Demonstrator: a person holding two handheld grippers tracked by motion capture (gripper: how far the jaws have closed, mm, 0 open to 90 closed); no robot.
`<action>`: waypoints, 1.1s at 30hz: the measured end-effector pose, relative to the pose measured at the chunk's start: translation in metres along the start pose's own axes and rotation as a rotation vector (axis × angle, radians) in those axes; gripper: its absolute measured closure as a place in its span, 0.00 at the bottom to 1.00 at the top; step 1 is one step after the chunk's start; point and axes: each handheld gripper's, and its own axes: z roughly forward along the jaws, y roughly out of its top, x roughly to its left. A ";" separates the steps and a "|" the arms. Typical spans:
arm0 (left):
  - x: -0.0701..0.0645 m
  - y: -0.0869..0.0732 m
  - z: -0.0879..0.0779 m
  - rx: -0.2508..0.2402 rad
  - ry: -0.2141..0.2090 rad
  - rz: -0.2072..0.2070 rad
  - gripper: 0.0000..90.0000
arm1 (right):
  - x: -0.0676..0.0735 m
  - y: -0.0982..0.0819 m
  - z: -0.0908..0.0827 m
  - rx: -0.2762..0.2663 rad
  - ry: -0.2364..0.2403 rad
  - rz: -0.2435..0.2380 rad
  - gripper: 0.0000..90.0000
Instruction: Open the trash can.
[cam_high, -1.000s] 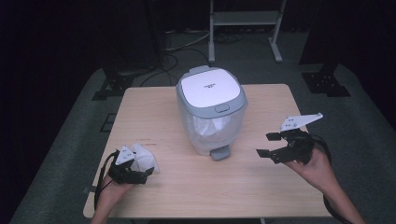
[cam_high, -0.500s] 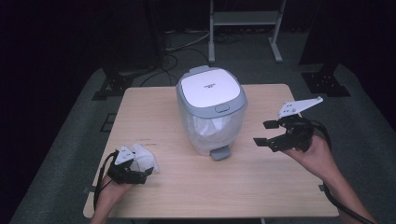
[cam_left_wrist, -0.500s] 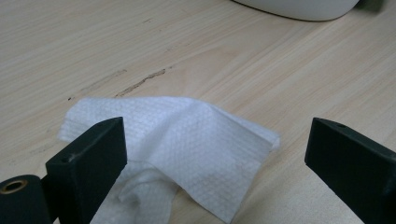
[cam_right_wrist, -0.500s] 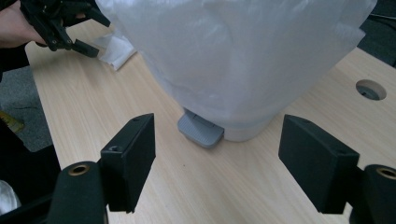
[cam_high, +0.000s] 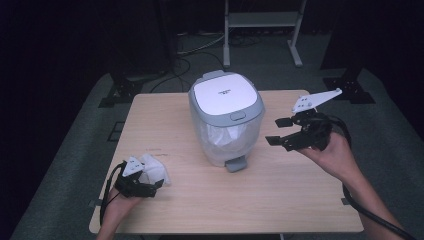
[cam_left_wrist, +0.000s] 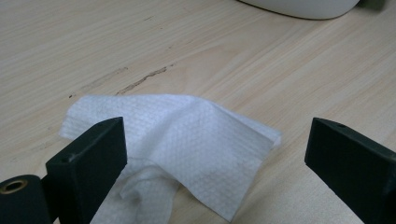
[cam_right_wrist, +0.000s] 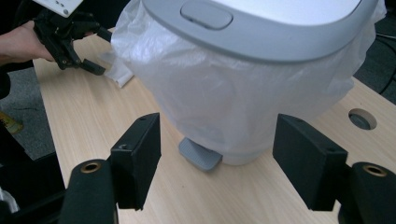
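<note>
One crumpled white tissue (cam_left_wrist: 182, 149) is lying on the near left part of the wooden table (cam_high: 280, 200), and it is what I am working on: as I read it, it is meant for the small lidded bin (cam_high: 226, 120) standing mid-table, well apart from it. It is sitting flat on the wood, not yet lifted, with my left gripper (cam_high: 150, 184) hovering low right at it; in the left gripper view the two black jaws are spread wide either side of the paper with no pad pressing on it, so nothing is being pinched. I am judging the pick-up as prepared but not made. The bin's white lid (cam_high: 225, 96) is lying down flat (its thin plastic liner (cam_right_wrist: 224, 98) is bulging out under the grey rim), so the way in is shut for now. My right gripper (cam_high: 282, 131) is hanging in the air just to the right of the bin, level with its upper half; its jaws have just been closing a little yet are standing well apart, with nothing between them. From the right gripper view I am looking past them at the grey foot pedal (cam_right_wrist: 200, 154) at the bin's base and the push button (cam_right_wrist: 206, 14) on the lid's front edge. So almost everything is remaining: closing on the tissue, raising it, getting the lid open, dropping the paper in.
</note>
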 end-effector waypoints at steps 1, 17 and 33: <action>0.000 0.000 0.000 0.001 -0.001 -0.001 0.05 | 0.000 0.000 0.000 0.000 0.000 0.000 0.35; 0.001 -0.001 -0.001 0.011 0.003 -0.002 0.05 | -0.006 0.033 -0.003 -0.041 0.001 -0.019 0.47; 0.001 -0.002 -0.001 0.018 0.010 0.003 0.05 | -0.003 0.059 0.007 -0.062 0.039 -0.036 0.70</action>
